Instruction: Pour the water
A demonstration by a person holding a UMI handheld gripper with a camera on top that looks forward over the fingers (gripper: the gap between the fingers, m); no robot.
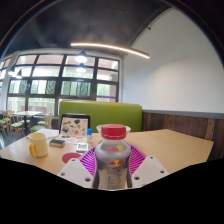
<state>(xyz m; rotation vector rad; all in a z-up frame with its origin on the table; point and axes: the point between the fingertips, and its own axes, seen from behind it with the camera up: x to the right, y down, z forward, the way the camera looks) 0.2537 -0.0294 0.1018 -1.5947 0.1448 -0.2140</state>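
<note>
Bottle (113,158) of clear, ribbed plastic with a round red cap stands upright between the two fingers of the gripper (112,166). Both ridged magenta pads (88,158) press against its sides, so the gripper is closed on it, over the near edge of the counter (170,145). That counter is smooth, pale wood with a rounded outline. To the left on it sits a small yellow cup-like object (38,146), and farther back a flat framed picture (74,125) leans upright. Beyond the counter runs a green padded bench back (100,113), with tall gridded windows (60,85) behind.
</note>
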